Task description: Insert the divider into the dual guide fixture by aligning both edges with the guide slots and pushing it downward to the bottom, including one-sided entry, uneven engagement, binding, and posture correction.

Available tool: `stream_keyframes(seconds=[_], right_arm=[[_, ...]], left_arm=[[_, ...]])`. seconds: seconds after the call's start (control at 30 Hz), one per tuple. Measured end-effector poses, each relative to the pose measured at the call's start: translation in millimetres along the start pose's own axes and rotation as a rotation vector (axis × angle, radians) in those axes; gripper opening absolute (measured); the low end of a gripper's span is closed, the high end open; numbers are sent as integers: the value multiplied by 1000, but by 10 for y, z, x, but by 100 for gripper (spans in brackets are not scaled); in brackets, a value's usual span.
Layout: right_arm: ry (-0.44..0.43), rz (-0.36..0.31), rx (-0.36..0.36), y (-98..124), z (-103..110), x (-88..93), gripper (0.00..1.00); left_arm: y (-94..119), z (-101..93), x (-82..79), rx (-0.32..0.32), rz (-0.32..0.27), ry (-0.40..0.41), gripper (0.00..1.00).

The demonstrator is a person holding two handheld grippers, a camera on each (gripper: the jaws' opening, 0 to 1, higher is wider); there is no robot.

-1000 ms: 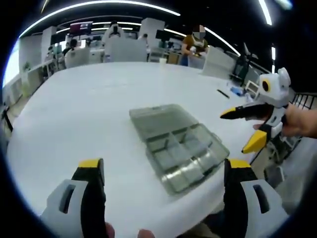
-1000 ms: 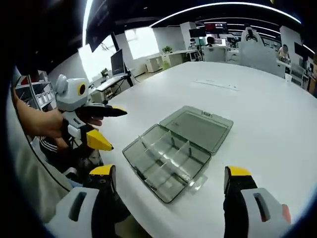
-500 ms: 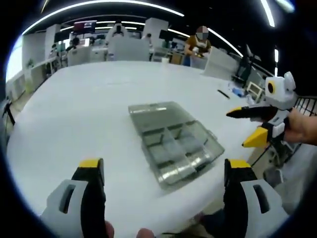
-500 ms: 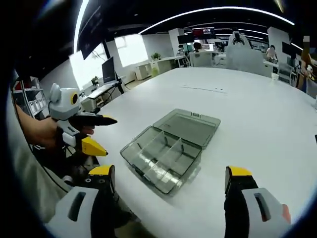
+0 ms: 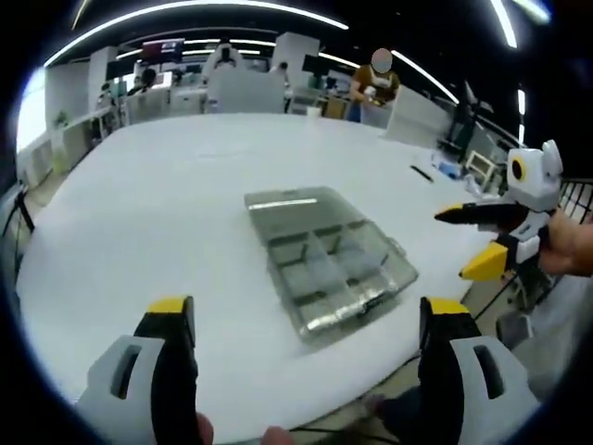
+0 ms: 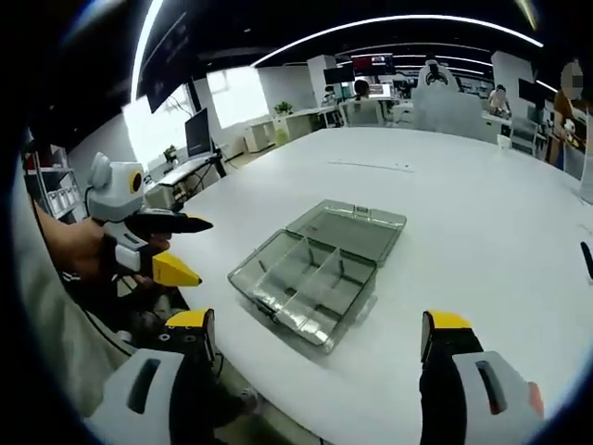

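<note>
Over the last second I have drawn both hands back from the box (image 5: 326, 262), so it sits smaller and farther off in both views; the box itself has not shifted on the worktop (image 5: 139, 213). To my mind that puts me at the very start: nothing is picked up and no divider is being worked yet.

The box lies open near the worktop's near edge, its lid (image 6: 347, 226) folded flat behind the tray (image 6: 301, 289). Dividers (image 6: 315, 274) stand upright inside the tray, splitting it into compartments; whether one is half-seated or loose I cannot tell from here.

My left gripper (image 5: 310, 320) hangs above the worktop edge, jaws wide and empty, pointed at the box. My right gripper (image 6: 320, 336) is held the same way, jaws wide with nothing between them, box ahead and well apart. In the left gripper view my right gripper shows at the right edge, held in my hand (image 5: 567, 252) off the worktop.
</note>
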State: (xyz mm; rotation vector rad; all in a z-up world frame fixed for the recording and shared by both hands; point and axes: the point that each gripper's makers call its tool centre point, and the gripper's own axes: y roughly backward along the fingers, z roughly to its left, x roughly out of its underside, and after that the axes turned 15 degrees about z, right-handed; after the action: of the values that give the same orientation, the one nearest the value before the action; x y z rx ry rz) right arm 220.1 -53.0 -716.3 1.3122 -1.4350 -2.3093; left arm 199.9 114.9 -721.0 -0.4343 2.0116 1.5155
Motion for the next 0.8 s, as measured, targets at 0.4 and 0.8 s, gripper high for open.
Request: stream_keyframes(seconds=[0.4,0.8], right_arm=[[-10,1,33,13,10,14,91],[-35,10,45,16,-23,35,90]], left_arm=[[57,69,20,-25,-1,24,99],[58,77,13,-19,0,37,99]])
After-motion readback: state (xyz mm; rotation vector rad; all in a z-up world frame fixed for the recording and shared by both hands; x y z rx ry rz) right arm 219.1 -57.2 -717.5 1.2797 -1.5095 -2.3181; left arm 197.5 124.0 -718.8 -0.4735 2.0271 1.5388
